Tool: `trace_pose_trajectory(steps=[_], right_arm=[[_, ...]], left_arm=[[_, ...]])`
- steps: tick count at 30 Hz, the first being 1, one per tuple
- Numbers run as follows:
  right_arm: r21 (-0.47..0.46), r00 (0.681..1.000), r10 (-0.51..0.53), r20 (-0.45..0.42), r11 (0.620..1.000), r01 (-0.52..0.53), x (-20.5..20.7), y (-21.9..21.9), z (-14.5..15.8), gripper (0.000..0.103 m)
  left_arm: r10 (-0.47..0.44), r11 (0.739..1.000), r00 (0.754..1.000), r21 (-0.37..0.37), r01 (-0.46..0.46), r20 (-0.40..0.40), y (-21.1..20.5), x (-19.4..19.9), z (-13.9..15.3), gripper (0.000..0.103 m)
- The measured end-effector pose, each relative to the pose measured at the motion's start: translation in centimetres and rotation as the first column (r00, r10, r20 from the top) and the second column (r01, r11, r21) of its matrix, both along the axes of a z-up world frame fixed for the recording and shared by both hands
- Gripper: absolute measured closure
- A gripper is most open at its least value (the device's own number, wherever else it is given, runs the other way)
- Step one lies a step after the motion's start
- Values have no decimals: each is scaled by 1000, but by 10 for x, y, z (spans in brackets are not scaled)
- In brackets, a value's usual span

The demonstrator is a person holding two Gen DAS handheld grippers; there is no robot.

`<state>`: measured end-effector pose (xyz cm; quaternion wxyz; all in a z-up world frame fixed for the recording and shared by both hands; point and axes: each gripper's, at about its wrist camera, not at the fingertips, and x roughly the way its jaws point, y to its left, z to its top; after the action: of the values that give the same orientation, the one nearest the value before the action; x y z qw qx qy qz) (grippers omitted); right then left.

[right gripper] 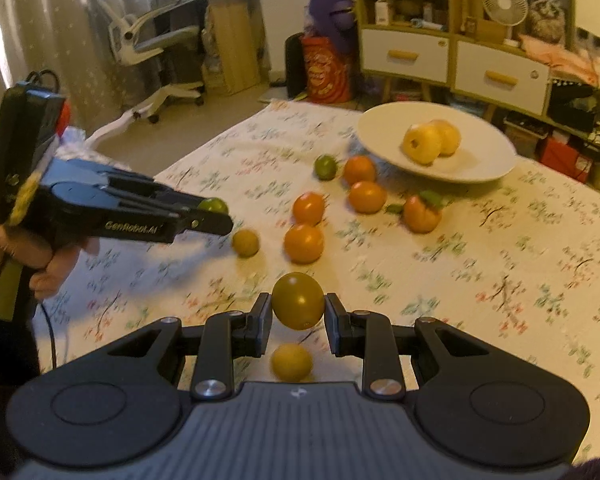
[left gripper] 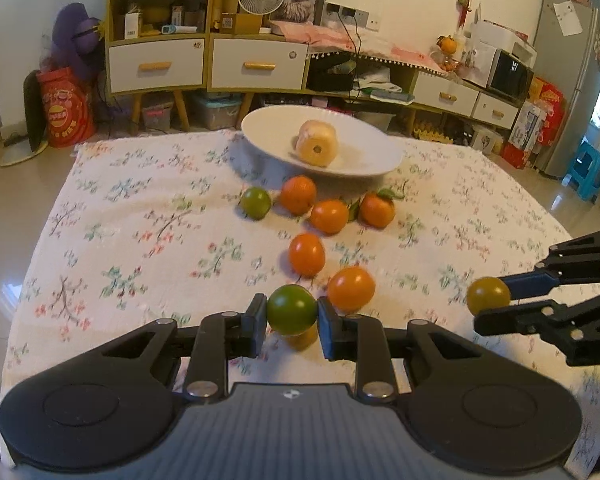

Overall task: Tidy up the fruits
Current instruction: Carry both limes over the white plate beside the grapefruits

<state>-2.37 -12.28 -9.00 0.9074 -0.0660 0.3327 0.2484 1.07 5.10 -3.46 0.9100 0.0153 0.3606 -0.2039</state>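
- The left hand-held gripper (left gripper: pixel 292 310) clamps a green citrus (left gripper: pixel 292 309) across its middle.
- The right hand-held gripper (right gripper: pixel 298 307) pinches an olive-yellow citrus (right gripper: pixel 298 301) likewise.
- Both fruits look light, firm, smooth-skinned, likely to slip if gripped off-centre.

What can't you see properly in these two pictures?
- Left wrist view: a yellowish fruit is mostly hidden behind the green fruit held in the left gripper.
- Left wrist view: the plate seems to hold one apple; the right wrist view shows a second apple behind it.
- Right wrist view: the left gripper's fingers cover most of the green fruit.
- Right wrist view: the yellow fruit under the right gripper is blurred.
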Motion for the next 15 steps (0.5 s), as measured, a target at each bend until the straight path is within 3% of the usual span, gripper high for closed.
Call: trace_pose_trajectory(steps=[15], right_arm=[[41, 993, -113, 41, 993, 111, 48, -21, 18, 78]], left_arm=[[13, 1000, 1000, -13, -13, 5, -27, 37, 13, 98]])
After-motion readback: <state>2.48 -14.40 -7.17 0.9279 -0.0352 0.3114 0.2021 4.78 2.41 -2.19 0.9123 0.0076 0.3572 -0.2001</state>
